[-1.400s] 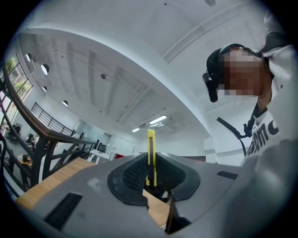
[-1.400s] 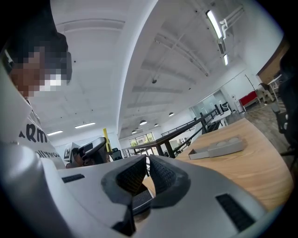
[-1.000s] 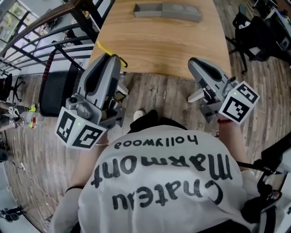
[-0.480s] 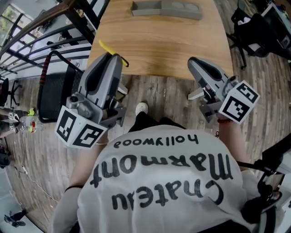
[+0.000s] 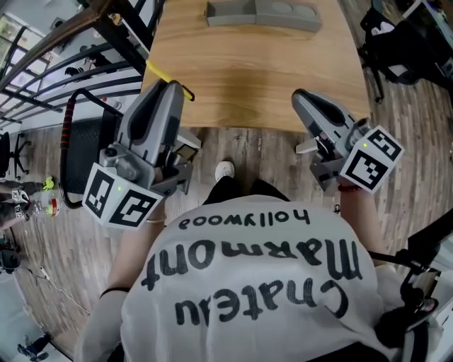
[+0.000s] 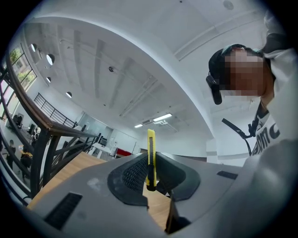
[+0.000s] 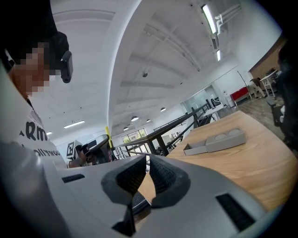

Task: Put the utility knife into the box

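A yellow utility knife (image 6: 150, 155) stands upright between the left gripper's (image 6: 150, 173) jaws, which are shut on it. In the head view the left gripper (image 5: 172, 88) hovers at the near left edge of the wooden table (image 5: 248, 71), with the knife (image 5: 159, 73) sticking out to the left. The grey box (image 5: 260, 14) lies at the far end of the table, open compartment at its left end. The right gripper (image 5: 302, 97) hangs at the table's near right edge, shut on nothing (image 7: 147, 168). The right gripper view shows the box (image 7: 214, 142) ahead on the table (image 7: 247, 167).
A black chair (image 5: 83, 145) and a dark metal railing (image 5: 64, 42) stand left of the table. Black office chairs (image 5: 396, 42) stand at the right. The person's white shirt (image 5: 248, 283) fills the lower part of the head view, above a plank floor (image 5: 241, 145).
The table's near edge has come lower in the head view, closer to both grippers. The left gripper with the knife has shifted slightly left. Both grips are unchanged.
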`<state>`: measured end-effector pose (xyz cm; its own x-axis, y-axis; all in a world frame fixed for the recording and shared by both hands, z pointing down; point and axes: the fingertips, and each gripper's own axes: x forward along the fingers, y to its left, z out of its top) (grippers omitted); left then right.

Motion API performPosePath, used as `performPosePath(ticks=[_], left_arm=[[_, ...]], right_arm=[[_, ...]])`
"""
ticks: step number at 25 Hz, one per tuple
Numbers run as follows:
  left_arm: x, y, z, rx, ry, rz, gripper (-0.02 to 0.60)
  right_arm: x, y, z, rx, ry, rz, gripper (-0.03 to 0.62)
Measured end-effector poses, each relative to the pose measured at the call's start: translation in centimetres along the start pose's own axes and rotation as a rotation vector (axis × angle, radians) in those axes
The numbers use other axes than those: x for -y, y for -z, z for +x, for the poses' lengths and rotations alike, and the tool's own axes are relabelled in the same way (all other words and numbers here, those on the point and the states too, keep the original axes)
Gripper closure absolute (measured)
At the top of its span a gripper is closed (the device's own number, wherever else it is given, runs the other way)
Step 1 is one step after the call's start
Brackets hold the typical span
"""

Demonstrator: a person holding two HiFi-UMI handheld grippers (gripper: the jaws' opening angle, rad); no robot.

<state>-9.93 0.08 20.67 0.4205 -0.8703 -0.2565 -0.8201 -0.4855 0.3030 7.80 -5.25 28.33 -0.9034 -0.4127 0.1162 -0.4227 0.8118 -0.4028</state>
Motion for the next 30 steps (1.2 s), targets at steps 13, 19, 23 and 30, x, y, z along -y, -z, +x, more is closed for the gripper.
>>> performPosePath(ticks=[13,19,23,30], left_arm=[[-6.3,-0.9,3.7,-0.022,0.052,-0.018,0.531],[-9.1,-1.2,5.4,-0.027,0.07,-0.031,0.531],[-9.9,-1.3,5.7,-0.032,0.08,-0.035,0.531],[-12.3,-1.8,6.5,-0.025,0.082,-0.042,0.531]], right_arm=[[2.6,-1.4,4.9,0.028,0.07,0.019,0.568],[3.9,-2.0,7.2,0.029,0.097,0.028,0.568],[4.2,-2.2,7.8,0.031,0.111,0.029,0.568],[4.7,-2.7,9.9,0.024,0.121,0.018,0.568]])
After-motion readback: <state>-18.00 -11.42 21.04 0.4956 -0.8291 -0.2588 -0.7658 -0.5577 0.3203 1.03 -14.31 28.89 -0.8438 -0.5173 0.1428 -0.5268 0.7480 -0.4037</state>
